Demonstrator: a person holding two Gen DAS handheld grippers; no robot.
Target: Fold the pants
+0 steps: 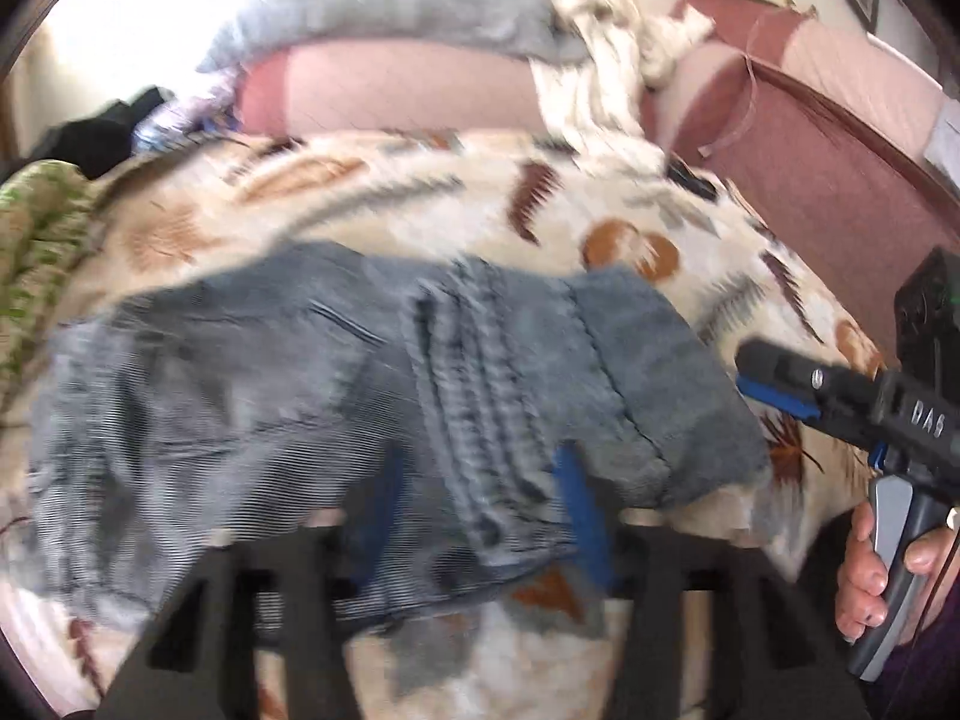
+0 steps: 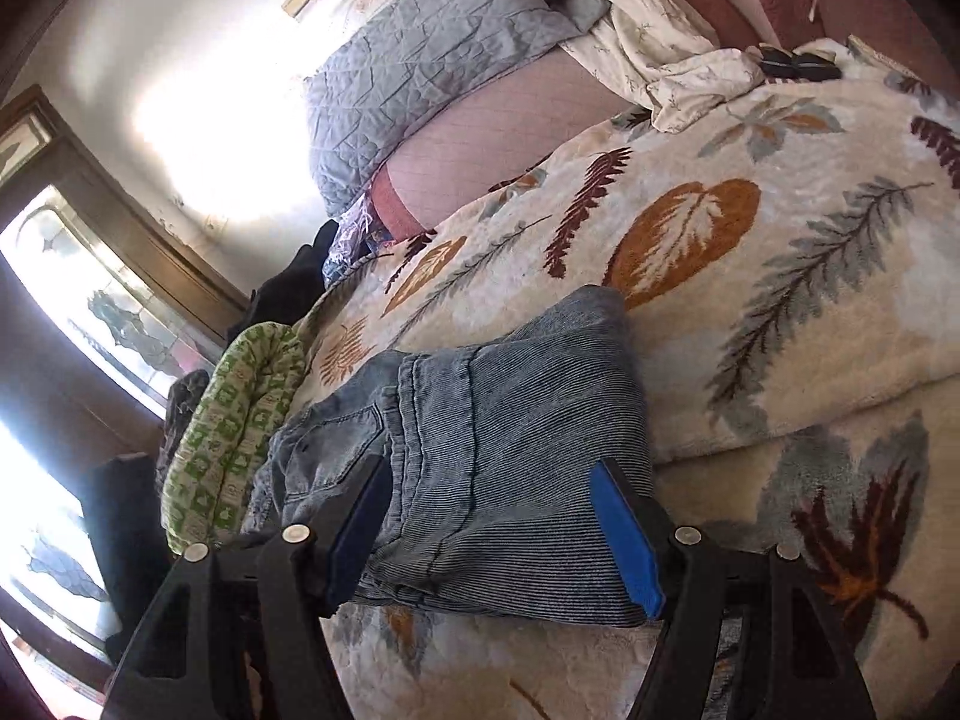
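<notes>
One pair of blue-grey ribbed denim pants [image 2: 480, 420], folded into thick bundle, lies on bed's cream fleece blanket with leaf print [image 2: 780, 276]. Two tongs. Right tongs [image 2: 492, 534] spread wide, blue pads either side of pants' near edge, not squeezing. Left tongs [image 1: 480, 516] blurry, spread apart, pants between fingers, let go. Hand [image 1: 870, 570] holds right tongs' handle.

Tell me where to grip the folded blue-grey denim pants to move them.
Take the folded blue-grey denim pants at the thick near edge, coming in low from the near side over the leaf-patterned blanket. The layers stack there, and the right gripper already straddles that edge.
</notes>
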